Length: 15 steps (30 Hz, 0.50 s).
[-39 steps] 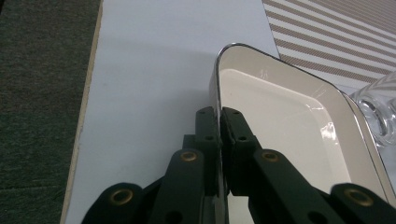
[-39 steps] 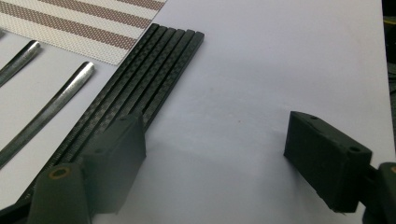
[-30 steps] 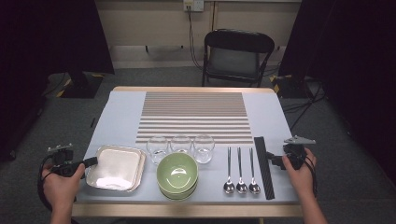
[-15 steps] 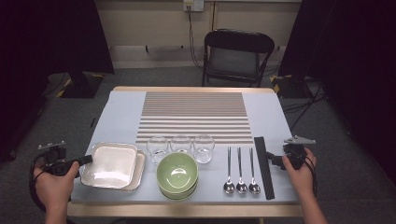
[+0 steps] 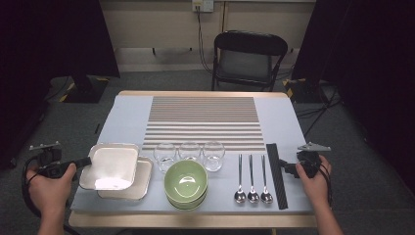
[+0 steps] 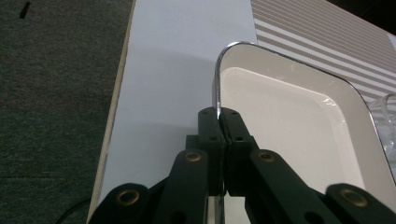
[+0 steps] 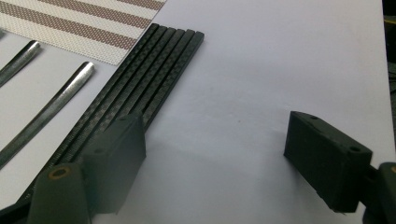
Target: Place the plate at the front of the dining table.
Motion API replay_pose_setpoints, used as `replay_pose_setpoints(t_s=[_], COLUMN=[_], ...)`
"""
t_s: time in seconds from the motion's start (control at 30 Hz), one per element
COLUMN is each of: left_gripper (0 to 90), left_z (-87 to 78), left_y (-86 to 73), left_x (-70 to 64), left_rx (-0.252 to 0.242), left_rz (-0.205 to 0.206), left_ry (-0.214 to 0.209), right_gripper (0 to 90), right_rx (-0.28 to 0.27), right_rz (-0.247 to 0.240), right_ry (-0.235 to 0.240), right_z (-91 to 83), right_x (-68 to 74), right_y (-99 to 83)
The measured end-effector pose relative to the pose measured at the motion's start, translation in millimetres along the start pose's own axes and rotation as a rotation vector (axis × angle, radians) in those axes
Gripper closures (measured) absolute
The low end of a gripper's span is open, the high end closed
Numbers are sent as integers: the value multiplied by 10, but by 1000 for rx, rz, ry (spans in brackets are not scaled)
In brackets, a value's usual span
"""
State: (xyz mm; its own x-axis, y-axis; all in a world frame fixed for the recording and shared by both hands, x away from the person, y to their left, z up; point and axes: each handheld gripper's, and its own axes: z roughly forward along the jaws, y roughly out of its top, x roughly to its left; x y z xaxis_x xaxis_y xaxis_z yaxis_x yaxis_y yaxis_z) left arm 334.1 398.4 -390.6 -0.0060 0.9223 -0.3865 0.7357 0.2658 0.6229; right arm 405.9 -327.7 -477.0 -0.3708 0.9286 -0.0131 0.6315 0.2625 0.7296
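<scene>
- While the person's left hand (image 5: 49, 183) holds it, the left gripper (image 5: 84, 161) is squeezed tight on the metal rim of the top tray (image 5: 110, 165), at the tray's left edge.
- Seen from the left gripper view, both black jaws press together with the thin rim of that tray (image 6: 289, 116) pinched between them.
- Lifted up at a tilt, the top tray sits over a second tray (image 5: 139, 183), which lies flat on the table (image 5: 127, 112) and peeks out on the right and near sides.
- Just right of the trays is a stack of green bowls (image 5: 186, 181).
- Farther right of the bowls lie three spoons (image 5: 252, 178) side by side, then a bundle of black chopsticks (image 5: 275, 174).
- Right of the chopsticks, the right gripper (image 5: 289, 169) rests at the table edge in the person's right hand (image 5: 315, 178). Its jaws stand wide apart and hold nothing, with the left jaw right next to the chopsticks (image 7: 140, 88).
- Behind the bowls stand three clear glasses (image 5: 190, 152) in a row.
- Behind the glasses lies a striped mat (image 5: 203, 120).
- Past the far edge of the table stands a black chair (image 5: 249, 56).
</scene>
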Motion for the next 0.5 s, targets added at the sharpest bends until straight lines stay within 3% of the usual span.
replay_pose_setpoints(t_s=[0.1, 0.5], left_gripper=[889, 889], left_z=[-2, -73], left_y=[68, 351], left_x=[-44, -256], left_rx=[-3, -3], left_rz=[-5, 7], left_ry=[20, 27], right_gripper=[198, 198], right_rx=[0, 0], right_rz=[0, 0], right_ry=[0, 1], right_z=[0, 0], right_x=[1, -1], right_y=[0, 0])
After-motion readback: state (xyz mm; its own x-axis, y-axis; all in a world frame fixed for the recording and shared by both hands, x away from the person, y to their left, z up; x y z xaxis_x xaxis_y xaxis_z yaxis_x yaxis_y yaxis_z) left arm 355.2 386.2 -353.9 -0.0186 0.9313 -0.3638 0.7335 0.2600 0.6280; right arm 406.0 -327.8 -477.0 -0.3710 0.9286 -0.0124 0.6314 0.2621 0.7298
